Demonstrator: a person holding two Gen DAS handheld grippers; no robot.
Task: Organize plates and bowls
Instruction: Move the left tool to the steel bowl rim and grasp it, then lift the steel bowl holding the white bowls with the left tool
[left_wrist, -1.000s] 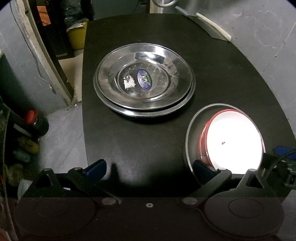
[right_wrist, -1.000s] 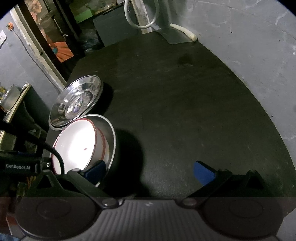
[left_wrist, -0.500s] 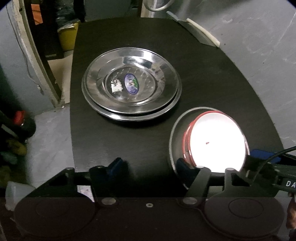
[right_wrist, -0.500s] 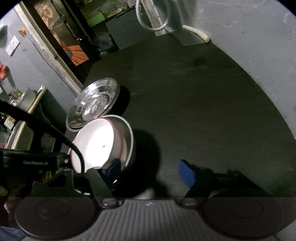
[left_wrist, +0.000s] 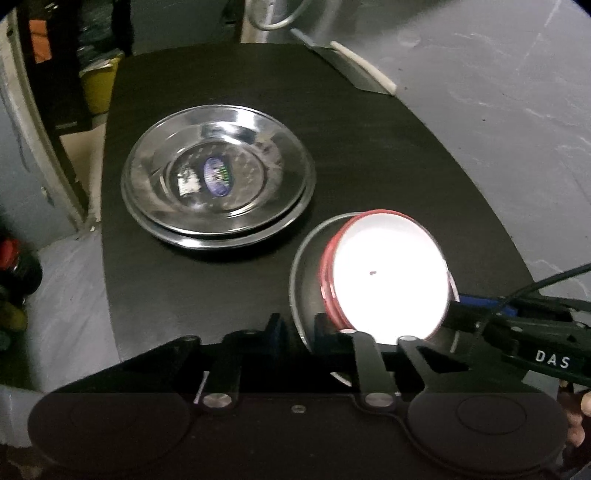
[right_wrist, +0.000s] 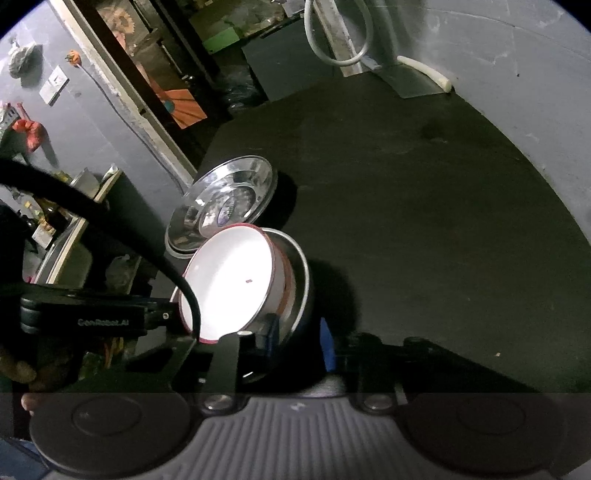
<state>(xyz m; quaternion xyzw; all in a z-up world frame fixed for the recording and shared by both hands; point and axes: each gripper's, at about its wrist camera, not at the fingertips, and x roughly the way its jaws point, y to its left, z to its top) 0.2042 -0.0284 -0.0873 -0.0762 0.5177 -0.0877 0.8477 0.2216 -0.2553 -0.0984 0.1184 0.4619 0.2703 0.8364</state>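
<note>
Here both hand-held grippers meet at one steel bowl (left_wrist: 306, 280) on the near part of the dark bench (left_wrist: 388, 155). White bowls with red rims (left_wrist: 388, 280) are nested inside it, tilted so they lean toward one side of the steel wall.

The left hand-held gripper (left_wrist: 297, 328) has its fingers drawn close together, one outside the steel bowl's near rim and one inside, so it looks clamped on that rim. The inner finger (left_wrist: 320, 326) sits just beside the red edge of the nested bowls; whether it touches them I cannot tell.

The right hand-held gripper (right_wrist: 297, 332) grips the same steel bowl (right_wrist: 301, 273) from the opposite side. Its blue-padded fingers are narrowly apart with the steel wall between them, one finger (right_wrist: 271, 328) inside beneath the white bowls (right_wrist: 232, 284), the other outside. In its view the left tool's body and black cable (right_wrist: 110, 218) cross in front of the bowls.

Farther back on the bench, just beside the steel bowl but apart from it, rests a stack of steel plates (left_wrist: 218, 177), the top one carrying a blue oval sticker (left_wrist: 218, 176) and a small white label.
</note>
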